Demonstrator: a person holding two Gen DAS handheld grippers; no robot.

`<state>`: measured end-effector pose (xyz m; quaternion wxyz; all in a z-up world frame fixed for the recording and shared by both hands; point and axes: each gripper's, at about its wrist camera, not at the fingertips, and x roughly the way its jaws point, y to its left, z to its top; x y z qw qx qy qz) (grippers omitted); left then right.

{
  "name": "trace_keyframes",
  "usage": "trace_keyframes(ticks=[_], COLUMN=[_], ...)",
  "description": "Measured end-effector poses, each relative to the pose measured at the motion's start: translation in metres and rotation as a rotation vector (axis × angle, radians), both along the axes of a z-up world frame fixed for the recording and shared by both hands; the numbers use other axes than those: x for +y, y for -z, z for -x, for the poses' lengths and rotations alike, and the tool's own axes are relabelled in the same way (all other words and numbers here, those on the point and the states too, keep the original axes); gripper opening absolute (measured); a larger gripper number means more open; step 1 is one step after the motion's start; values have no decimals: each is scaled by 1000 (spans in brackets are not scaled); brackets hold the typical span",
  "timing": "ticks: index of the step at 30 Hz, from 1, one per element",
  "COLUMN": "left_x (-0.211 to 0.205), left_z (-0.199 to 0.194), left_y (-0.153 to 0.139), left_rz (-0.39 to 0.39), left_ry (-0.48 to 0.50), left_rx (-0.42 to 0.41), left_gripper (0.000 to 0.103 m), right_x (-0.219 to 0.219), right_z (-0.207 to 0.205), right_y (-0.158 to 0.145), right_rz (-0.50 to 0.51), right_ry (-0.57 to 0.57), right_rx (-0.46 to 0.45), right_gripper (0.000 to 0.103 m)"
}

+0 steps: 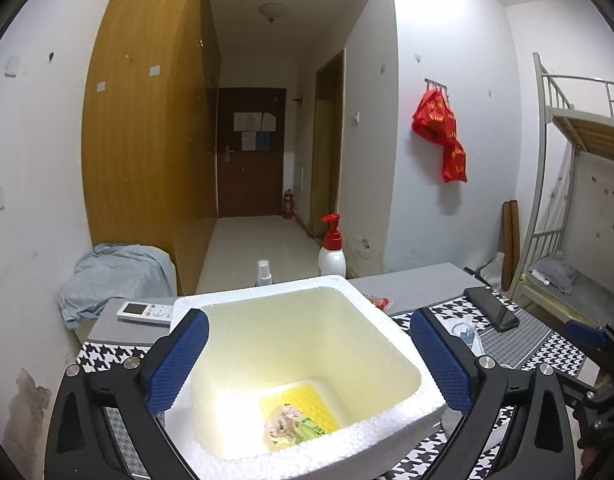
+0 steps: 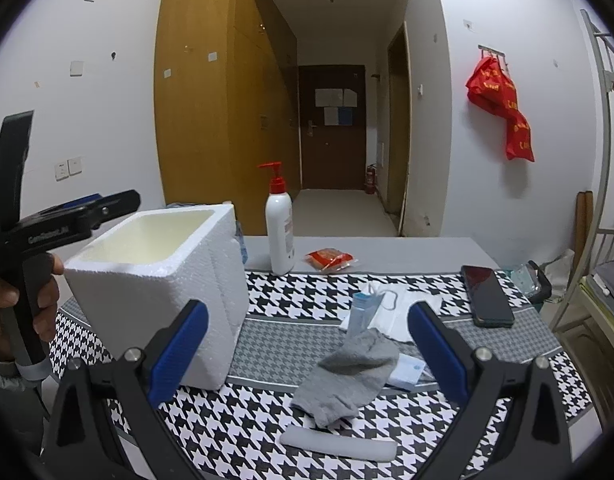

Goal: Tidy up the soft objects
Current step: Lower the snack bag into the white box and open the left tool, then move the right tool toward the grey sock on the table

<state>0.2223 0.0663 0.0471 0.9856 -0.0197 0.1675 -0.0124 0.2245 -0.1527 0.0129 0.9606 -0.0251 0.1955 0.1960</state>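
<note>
1. Left gripper (image 1: pixel 307 364): we are holding it above the white foam box (image 1: pixel 387 320), its 2 blue pads spread wide on either side of the box opening, gripping nothing.

2. Foam box contents: a crumpled packet (image 1: pixel 291 426) is lying on the yellow bottom, toward the near wall.

3. Right gripper (image 2: pixel 307 356): we are holding it over the houndstooth table cover (image 2: pixel 211 432), fingers parted wide and empty, with the grey sock (image 2: pixel 349 376) lying between them in the right wrist view.

4. Grey sock: it is resting flat on the cover, right of the foam box and well apart from it, overlapping a blue face mask (image 2: pixel 367 312) on its far side.

5. White foam strip (image 2: pixel 339 446): lying near the sock's near edge.

6. Other items: a white pump bottle (image 2: pixel 281 236) is standing far right of the box; a red packet (image 2: pixel 329 260) is lying just right of the bottle; a dark phone (image 2: pixel 487 296) is lying at the right; a remote control (image 1: pixel 145 312) is sitting left of the box.
</note>
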Motion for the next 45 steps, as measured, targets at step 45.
trace_keyframes(ticks=[45], left_x=[-77], left_z=[104], left_y=[7], left_rz=[-10], left_ry=[72], left_rx=[-91], left_gripper=[102], right_x=[-67], right_z=[80], right_y=[-9], right_rz=[-37], right_ry=[14], right_rx=[-63], right_gripper=[101])
